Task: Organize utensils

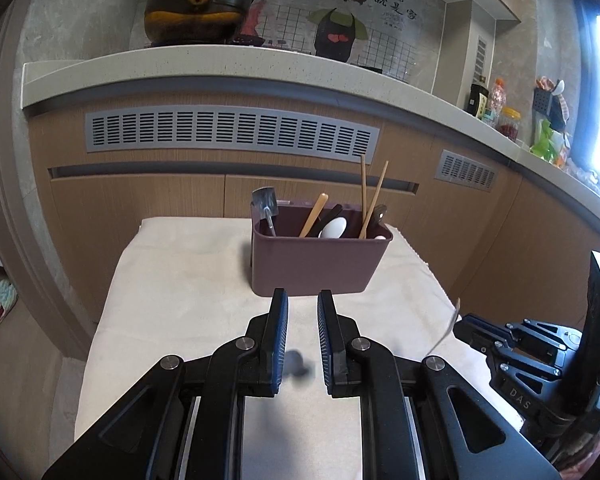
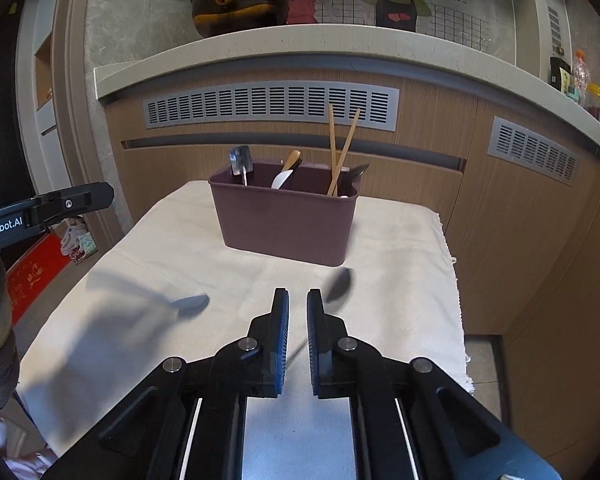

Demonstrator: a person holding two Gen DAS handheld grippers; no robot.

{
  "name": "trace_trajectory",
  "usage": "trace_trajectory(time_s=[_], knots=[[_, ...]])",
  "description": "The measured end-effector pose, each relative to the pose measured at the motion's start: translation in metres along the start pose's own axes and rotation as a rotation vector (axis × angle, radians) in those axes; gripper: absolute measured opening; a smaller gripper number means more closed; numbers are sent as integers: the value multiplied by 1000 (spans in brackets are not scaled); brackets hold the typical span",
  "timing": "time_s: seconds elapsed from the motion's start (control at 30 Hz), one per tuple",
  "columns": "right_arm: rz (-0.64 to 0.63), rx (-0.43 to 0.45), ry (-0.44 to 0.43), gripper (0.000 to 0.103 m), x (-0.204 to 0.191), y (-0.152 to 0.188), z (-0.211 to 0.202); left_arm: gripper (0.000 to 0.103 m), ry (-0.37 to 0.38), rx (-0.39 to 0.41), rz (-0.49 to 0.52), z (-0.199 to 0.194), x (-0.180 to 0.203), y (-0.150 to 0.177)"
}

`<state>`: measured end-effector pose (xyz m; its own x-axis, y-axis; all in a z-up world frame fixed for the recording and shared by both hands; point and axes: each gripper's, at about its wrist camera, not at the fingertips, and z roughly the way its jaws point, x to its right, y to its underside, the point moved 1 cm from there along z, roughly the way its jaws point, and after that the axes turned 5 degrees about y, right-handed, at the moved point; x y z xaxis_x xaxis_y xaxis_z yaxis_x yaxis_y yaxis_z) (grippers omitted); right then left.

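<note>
- Nearly done, judging by the layout: most utensils already standing in the purple bin, at twelve o'clock from both grippers, on the pale cloth over the table.
- Inside the bin, counted from nine o'clock round to three: a small metal scoop, a wooden spoon leaning over a white spoon, a pair of chopsticks crossing near their lower ends, and a dark utensil against the right-hand wall.
- Right gripper: clamped tight on the thin handle of a dark spoon, bowl blurred and pointing to one o'clock, short of the bin's front wall and apart from it.
- Left gripper: parted by a narrow gap, nothing between the pads, hanging over the cloth at nine o'clock of the right one.
- Dark smudge on the cloth below the left jaws, and a grey oval at ten o'clock in the right wrist view: probably shadows rather than stray cutlery, though too blurred to tell.
- Left to do, as a judgement: carry the held spoon forward over the rim, tip it handle or bowl down into a free gap, and let go.
- No other loose utensil plainly visible on the cloth, so likely the last piece.
- Main risk: knocking the tall chopsticks while coming in over the rim.
</note>
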<state>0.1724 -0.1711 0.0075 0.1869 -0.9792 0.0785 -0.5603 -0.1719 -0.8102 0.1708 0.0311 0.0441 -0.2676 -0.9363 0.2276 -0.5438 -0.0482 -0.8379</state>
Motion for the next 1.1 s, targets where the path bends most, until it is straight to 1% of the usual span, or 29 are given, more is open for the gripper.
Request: trace_trajectory(time_s=[0.1,0.2,0.23,0.27,0.37,0.4,0.43,0.47,0.5,0.53,0.57,0.6,0.67,0.73,0.8,0.83,0.87,0.9,0.93,1.0,1.1], knots=[[-5,-6,-3,8,2,-1,0,16,-3,5,4,-2,1,-2],[5,-30,-14,7,6,2,3,16,-17,-18,-6,-1,-6,-1],[4,-40,-15,8,7,4,4,16,-18,-38,-10,2,-10,1],[4,-53,-17,8,8,7,6,16,-11,-75,-16,6,-14,6],[-3,-84,-9,9,10,19,10,18,17,-206,-50,28,-24,23],[-5,-95,-7,10,10,23,13,21,17,-251,-48,37,-25,29],[-4,-110,0,11,11,28,15,30,22,-302,-56,47,-25,36],[-5,-121,7,11,12,31,18,34,23,-336,-57,57,-25,43],[-6,-133,12,11,14,35,19,42,26,-364,-59,66,-23,48],[-5,-144,20,13,15,39,21,47,29,-385,-60,74,-21,53],[-4,-152,29,19,18,42,22,48,26,-398,-55,82,-18,57],[-3,-156,38,23,19,45,23,48,14,-408,-43,88,-14,60],[11,-164,70,45,27,50,25,48,-18,-421,-17,99,-9,64],[36,-169,93,54,33,54,27,48,-53,-434,-3,109,-6,68],[82,-181,117,55,43,54,33,48,-61,-446,-6,118,-5,73],[104,-187,130,58,46,54,38,48,-67,-442,-9,120,-5,74],[137,-200,151,65,52,52,45,47,-74,-432,-9,123,-5,75],[169,-211,172,68,56,51,52,42,-80,-421,-6,124,-4,77],[215,-223,188,69,62,48,60,35,-90,-410,2,125,-3,78],[291,-247,202,69,68,41,78,35,-97,-396,17,126,-1,80],[342,-279,245,69,66,34,100,35,-91,-380,28,121,-2,80]])
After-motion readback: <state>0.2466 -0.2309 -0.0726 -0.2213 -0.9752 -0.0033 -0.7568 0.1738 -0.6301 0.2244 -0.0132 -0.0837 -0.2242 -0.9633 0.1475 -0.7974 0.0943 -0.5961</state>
